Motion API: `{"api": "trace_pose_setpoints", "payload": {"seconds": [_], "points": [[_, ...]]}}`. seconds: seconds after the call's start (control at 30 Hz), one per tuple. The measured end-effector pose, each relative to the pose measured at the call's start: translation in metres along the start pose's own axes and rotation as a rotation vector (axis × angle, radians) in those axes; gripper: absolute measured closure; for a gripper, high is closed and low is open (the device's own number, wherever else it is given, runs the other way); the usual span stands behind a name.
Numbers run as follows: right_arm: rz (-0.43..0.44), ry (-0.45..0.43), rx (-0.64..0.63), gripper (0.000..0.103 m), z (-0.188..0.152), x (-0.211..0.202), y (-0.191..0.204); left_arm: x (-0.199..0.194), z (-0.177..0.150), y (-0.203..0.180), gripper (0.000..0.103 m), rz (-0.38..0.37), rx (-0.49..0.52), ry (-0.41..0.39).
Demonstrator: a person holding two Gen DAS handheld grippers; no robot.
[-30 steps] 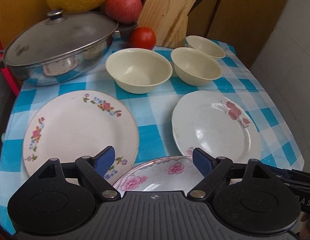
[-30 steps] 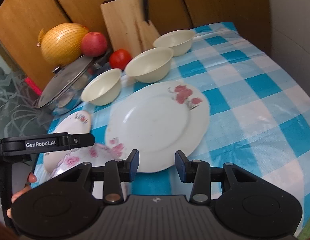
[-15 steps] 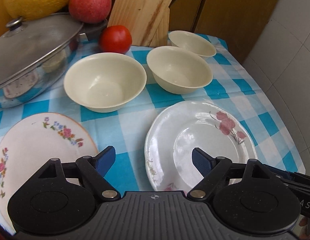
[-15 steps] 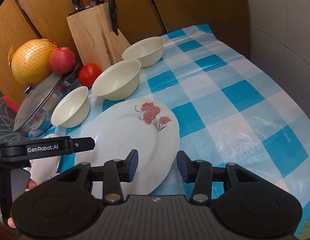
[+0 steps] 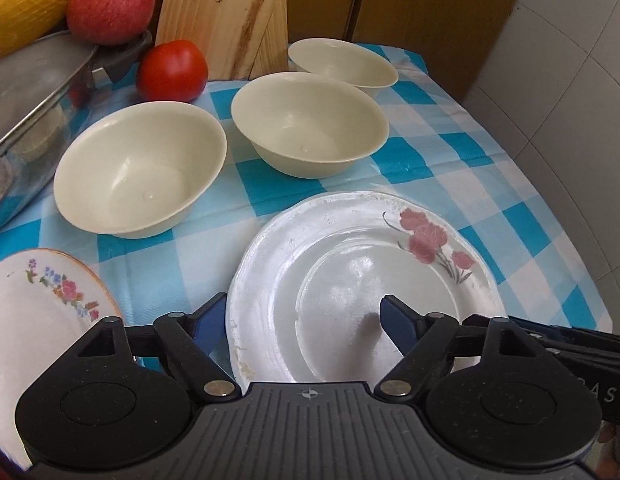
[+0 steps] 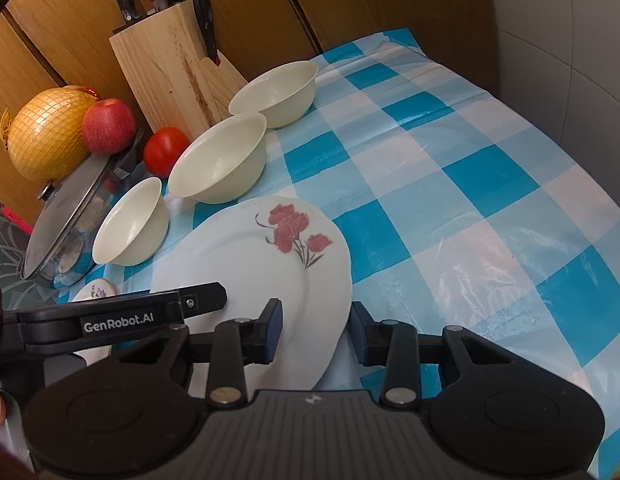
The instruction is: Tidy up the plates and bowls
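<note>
Each camera sits behind its own gripper and looks steeply down, close over the table. Both views share the rose plate (image 5: 362,280) (image 6: 246,264), three bowls and knife block (image 6: 170,68).

The blue-checked tablecloth (image 6: 462,176) carries three cream bowls (image 5: 310,132), two floral plates (image 5: 362,280) — and a tomato (image 5: 172,70).

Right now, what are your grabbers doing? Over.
Both grippers closing astride red-flowered plate, left gripper and right gripper not yet gripping. Three bowls clear behind.
</note>
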State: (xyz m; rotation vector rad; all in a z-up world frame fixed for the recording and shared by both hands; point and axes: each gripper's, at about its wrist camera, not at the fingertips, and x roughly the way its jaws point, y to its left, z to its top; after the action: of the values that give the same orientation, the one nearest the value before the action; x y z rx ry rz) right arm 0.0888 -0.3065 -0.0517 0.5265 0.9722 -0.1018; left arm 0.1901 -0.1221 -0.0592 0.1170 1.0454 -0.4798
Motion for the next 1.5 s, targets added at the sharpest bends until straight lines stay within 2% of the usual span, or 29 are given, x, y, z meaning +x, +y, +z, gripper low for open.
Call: {"api": "trace_pose_setpoints", "payload": {"seconds": [0.17,0.33,0.47,0.63,0.83,1.03,1.13,1.27,1.5], "points": [[-0.030,-0.035,-0.021,0.068,0.001,-0.006,0.001,-0.002,0.002,0.002,0.020,-0.040,-0.028,-0.004],[-0.058,-0.039,-0.039,0.068,0.000,-0.009,-0.002,-0.006,0.002,-0.009,0.020,-0.033,0.006,-0.028],[-0.096,-0.039,-0.045,0.068,-0.003,-0.010,-0.007,-0.002,-0.002,-0.017,0.020,-0.053,0.016,-0.007],[-0.107,-0.056,-0.038,0.068,-0.002,-0.013,-0.012,0.000,-0.001,-0.020,0.021,-0.080,0.010,-0.007],[-0.113,-0.056,-0.033,0.068,-0.001,-0.012,-0.014,0.003,0.000,-0.020,0.024,-0.074,0.010,-0.006],[-0.136,-0.130,-0.030,0.068,0.004,-0.023,-0.007,-0.015,0.004,-0.013,0.021,-0.061,0.007,-0.070],[-0.108,-0.147,-0.053,0.068,0.005,-0.026,0.007,-0.023,0.005,-0.001,0.021,-0.062,-0.022,-0.081],[-0.026,-0.150,-0.106,0.068,0.004,-0.023,0.038,-0.039,0.003,0.025,0.021,-0.044,-0.079,-0.102],[0.153,-0.052,-0.187,0.068,-0.005,0.007,0.107,-0.071,-0.013,0.089,0.018,0.035,-0.208,-0.144]]}}
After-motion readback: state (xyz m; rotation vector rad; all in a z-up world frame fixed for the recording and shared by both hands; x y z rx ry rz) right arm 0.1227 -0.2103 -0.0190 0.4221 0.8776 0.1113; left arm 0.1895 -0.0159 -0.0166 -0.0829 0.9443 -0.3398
